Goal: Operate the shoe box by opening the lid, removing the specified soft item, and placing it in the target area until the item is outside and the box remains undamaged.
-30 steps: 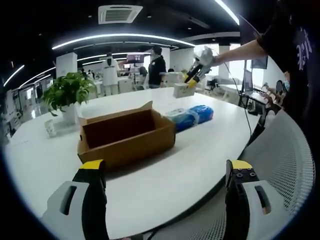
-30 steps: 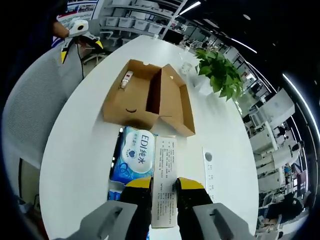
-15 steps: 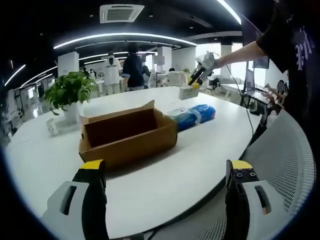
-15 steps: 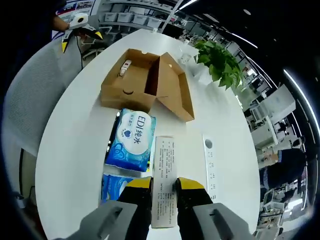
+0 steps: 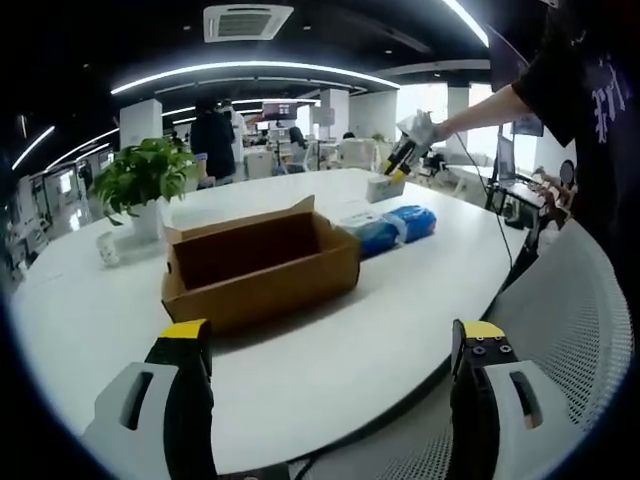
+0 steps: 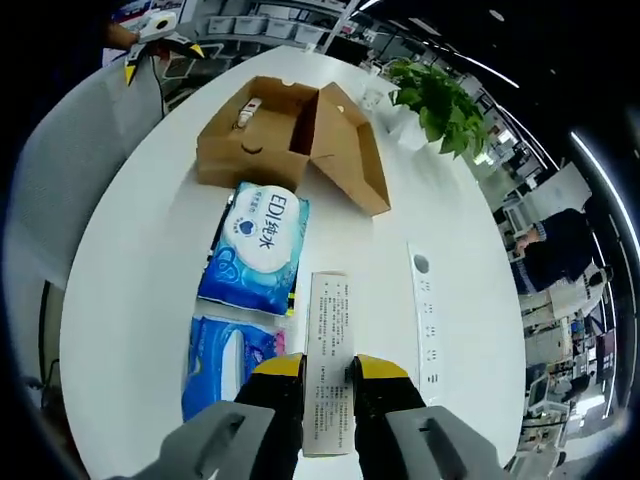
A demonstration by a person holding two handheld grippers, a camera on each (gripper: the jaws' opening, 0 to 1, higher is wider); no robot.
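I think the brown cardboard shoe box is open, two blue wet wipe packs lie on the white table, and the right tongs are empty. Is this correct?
Not quite: the right tongs are not empty. In the right gripper view they are shut on a long white printed carton. The rest holds: the brown cardboard shoe box is open, and two blue wet wipe packs lie on the white table.

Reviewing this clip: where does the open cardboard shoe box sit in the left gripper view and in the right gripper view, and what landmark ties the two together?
Left gripper view: the shoe box sits centre-left on the white table, above the jaws.
Right gripper view: the shoe box lies at the upper centre, lid folded open, beyond the blue packs.
Shared landmark: the potted plant, on the table next to the box.
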